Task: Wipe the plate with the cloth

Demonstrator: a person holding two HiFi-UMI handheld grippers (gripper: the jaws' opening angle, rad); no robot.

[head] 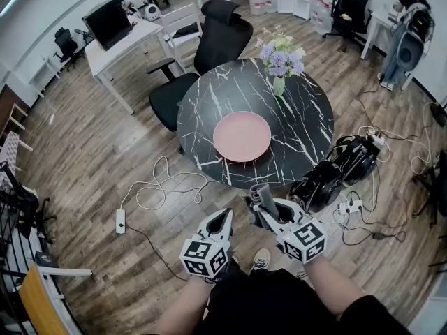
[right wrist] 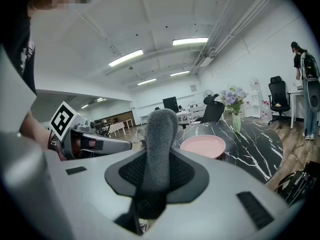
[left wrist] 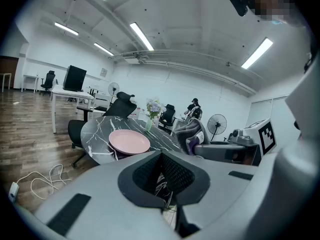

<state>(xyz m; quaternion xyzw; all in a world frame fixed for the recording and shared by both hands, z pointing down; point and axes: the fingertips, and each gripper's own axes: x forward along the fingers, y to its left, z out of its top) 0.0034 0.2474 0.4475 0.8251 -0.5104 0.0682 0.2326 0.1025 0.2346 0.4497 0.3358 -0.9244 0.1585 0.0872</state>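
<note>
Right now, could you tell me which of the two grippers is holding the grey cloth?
The right gripper, whose jaws are clamped on the rolled grey cloth; the left gripper is shut with nothing between its jaws.

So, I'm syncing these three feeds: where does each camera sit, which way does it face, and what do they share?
Head view: on the person's head, facing steeply down at the table and pink plate; forearms, left gripper and right gripper show below.
Left gripper view: on that gripper, facing along its shut, empty jaws toward the plate.
Right gripper view: on that gripper, facing along jaws shut on the grey cloth.
All three share the plate.
</note>
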